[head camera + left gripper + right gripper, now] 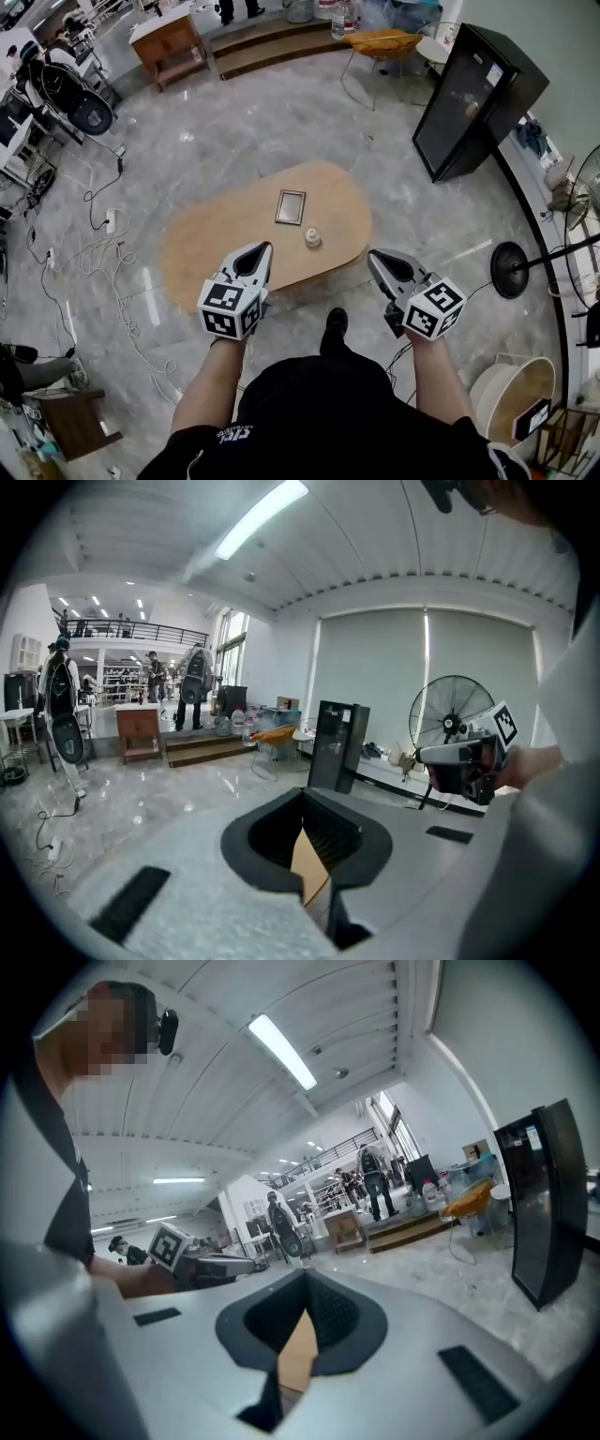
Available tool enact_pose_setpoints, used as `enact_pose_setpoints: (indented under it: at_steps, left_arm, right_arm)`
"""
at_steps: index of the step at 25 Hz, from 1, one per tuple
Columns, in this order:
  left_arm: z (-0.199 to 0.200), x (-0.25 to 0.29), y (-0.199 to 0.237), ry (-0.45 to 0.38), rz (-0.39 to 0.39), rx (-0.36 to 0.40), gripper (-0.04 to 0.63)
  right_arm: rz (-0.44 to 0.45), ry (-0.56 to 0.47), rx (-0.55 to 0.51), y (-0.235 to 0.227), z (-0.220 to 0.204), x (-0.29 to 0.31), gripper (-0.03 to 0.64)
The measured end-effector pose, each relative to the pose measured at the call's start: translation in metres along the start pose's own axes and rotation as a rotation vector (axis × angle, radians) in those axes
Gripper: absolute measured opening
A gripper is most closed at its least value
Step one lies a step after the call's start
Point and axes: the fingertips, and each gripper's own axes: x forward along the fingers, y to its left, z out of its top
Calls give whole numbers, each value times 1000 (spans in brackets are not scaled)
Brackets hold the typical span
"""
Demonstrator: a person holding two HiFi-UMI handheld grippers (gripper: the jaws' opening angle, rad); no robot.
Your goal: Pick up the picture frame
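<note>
The picture frame (291, 206) is seen lying flat near the middle of the oval wooden table (206, 253). A small pale round object (312, 238) sits just beside it. What that object is cannot be told, and the frame's content is too small to read. The left gripper (264, 247) and right gripper (373, 255) are held near the table's near edge, well apart from the frame. Both have their jaws closed together with nothing gripped. In both gripper views the frame is hidden; only a tan sliver is seen below the joined jaws.
</note>
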Motion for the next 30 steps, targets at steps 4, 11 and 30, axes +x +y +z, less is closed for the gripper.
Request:
enact_pose_setpoints:
  at_steps: [4,11,30]
  left_arm:
    - [12,28,12,-7,32,-4,9]
    - [23,54,47,-7,42,-21,9]
    - [-7,96,148,57,-37,-64,9]
  right_arm:
    - [36,18,-13,-30,14,20,6]
    - [62,56,-20,-42,26,66,6]
    - [34,200,-11,-33,3,179,6]
